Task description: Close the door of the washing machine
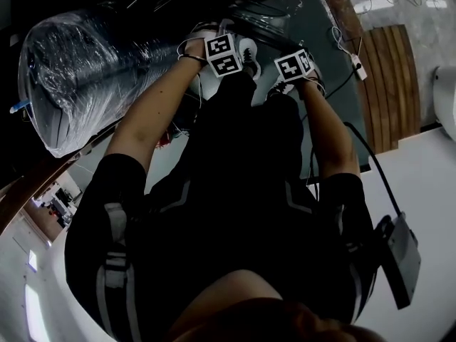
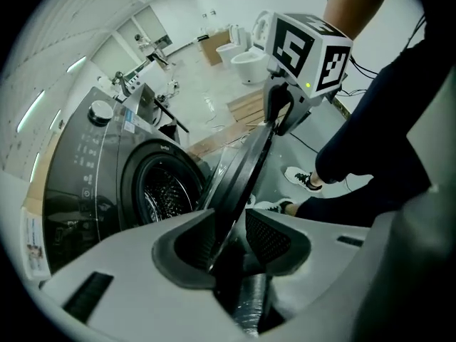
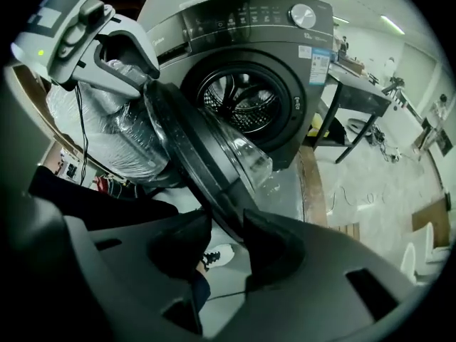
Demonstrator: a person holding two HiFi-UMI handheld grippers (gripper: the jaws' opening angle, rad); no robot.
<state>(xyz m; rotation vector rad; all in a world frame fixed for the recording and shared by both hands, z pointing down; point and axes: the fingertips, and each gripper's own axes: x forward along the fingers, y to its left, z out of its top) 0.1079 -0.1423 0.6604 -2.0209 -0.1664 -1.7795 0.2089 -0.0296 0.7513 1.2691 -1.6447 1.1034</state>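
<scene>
Way over on the left of the head view there's a fat roll (image 1: 92, 70) wrapped in crinkly clear film, lying on its side. Next to it the person's bare arms reach down, each ending in a cube of black-and-white squares.

In the left gripper view the washer (image 2: 78, 187) fills the left side. It has a smooth dark grey front, a round silvery knob (image 2: 102, 110) up top, and a perforated metal drum (image 2: 160, 191) inside a thick black ring. The door (image 2: 247, 166) is open, swung out from the front and seen nearly edge-on as a thin, dark, curved rim. Its near edge runs between the ribbed pads of the left gripper (image 2: 229, 239). Those jaws stand apart. The rim sits close against the left pad with a clear gap on the other side, so it's not pinched. Further right are white shoes (image 2: 303, 179) on the glossy floor, and shiny white toilets (image 2: 246, 59) way at the back.

The right gripper view shows the door's clear domed glass (image 3: 246, 159) bulging toward the drum. The right gripper (image 3: 226, 223) straddles the rim too, jaws wide apart, with floor showing between its left pad and the rim. Can't tell if the right pad touches.

On the right of the head view, ribbed wooden planks (image 1: 388, 84) lie on the floor.
</scene>
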